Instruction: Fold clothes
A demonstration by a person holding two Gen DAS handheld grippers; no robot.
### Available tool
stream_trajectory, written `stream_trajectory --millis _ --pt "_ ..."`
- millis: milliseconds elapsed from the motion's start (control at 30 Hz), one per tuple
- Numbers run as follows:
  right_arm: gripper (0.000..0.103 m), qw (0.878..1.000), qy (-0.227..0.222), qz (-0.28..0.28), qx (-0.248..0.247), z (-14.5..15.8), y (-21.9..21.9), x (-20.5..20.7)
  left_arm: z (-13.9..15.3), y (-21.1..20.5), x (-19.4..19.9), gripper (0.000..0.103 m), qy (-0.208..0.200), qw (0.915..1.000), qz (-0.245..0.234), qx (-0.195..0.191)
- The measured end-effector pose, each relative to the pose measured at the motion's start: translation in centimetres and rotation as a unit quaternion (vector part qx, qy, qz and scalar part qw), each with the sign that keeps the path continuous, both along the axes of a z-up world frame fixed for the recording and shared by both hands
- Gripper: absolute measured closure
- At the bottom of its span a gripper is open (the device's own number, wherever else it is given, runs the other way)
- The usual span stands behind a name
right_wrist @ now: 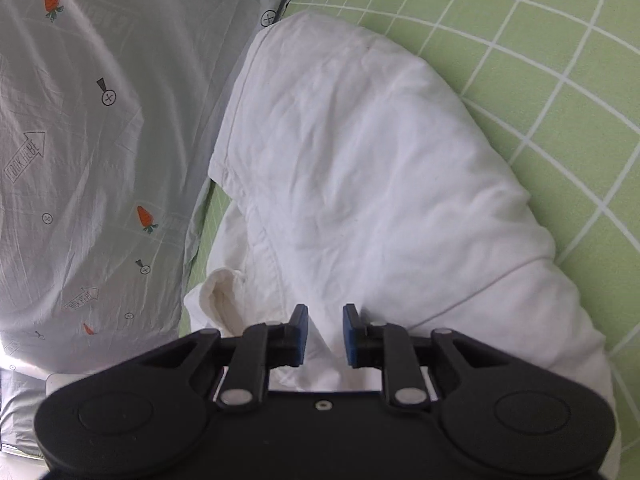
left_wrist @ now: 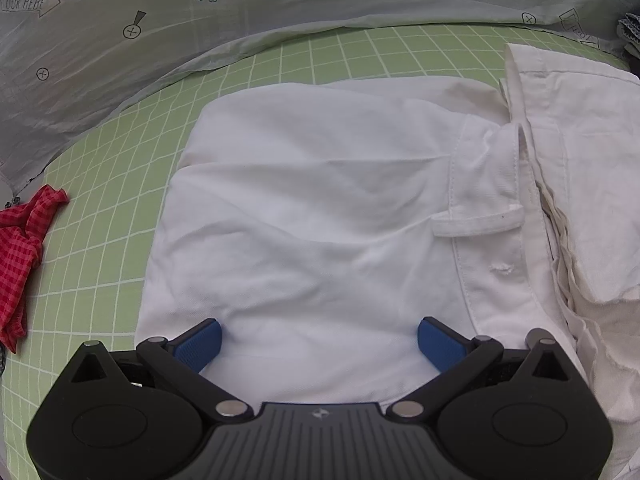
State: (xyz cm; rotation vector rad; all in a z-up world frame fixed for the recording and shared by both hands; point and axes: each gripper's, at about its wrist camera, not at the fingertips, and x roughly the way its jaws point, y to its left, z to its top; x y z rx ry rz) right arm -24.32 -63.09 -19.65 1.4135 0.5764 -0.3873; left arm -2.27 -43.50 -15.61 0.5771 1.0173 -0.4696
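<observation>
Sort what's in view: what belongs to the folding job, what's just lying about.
For the job: white trousers, left gripper, right gripper.

Lying about: red checked cloth, carrot-print sheet, green grid bedsheet.

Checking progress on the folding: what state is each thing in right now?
left gripper: open wide, over the garment, holding nothing.
right gripper: partly open, cloth between the fingers, not clamped.
white trousers: partly folded, waistband with belt loop showing.
red checked cloth: crumpled, unfolded.
carrot-print sheet: wrinkled, lying loose.
</observation>
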Motion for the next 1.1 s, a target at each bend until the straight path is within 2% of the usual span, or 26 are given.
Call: stream_trajectory --millis 133,300,400,533,733,833,1000,1033,1100 --pt "0.086 1.0 0.007 0.022 0.013 -0.5 0.9 0.7 0.7 1.0 -0.6 0.0 0.004 0.9999 -0.01 -0.009" --pt "0.085 0.998 -0.011 0.045 0.032 -0.3 2.7 1.8 2.4 3.5 -1.3 0.0 0.008 0.9994 -0.011 -0.031" --pt "0.082 0.998 -0.028 0.055 0.028 0.2 4.2 1.5 3.1 5.3 -1.4 0.0 0.015 0.9989 -0.014 -0.043" --pt "0.081 0.998 -0.025 0.057 0.014 0.7 6.0 1.0 3.2 6.5 -1.6 0.0 0.019 0.9983 -0.034 -0.044" --pt "0.079 0.993 0.035 0.08 -0.077 2.1 9.3 1.8 3.0 7.7 -1.4 0.0 0.026 0.9962 -0.068 -0.048" --pt "0.079 0.982 0.069 0.104 -0.142 3.1 10.7 2.7 2.5 7.9 -0.9 0.0 0.044 0.9953 -0.064 -0.057" --pt "0.075 0.955 0.115 0.135 -0.238 4.8 12.8 3.8 2.1 8.0 -0.6 0.0 0.053 0.995 -0.06 -0.06" --pt "0.072 0.951 0.117 0.134 -0.251 5.2 12.9 3.6 2.1 8.0 -0.7 0.0 0.051 0.9952 -0.059 -0.058" --pt "0.046 0.942 0.133 0.119 -0.285 6.2 12.9 3.0 2.0 7.9 -0.9 0.0 0.046 0.9958 -0.057 -0.056"
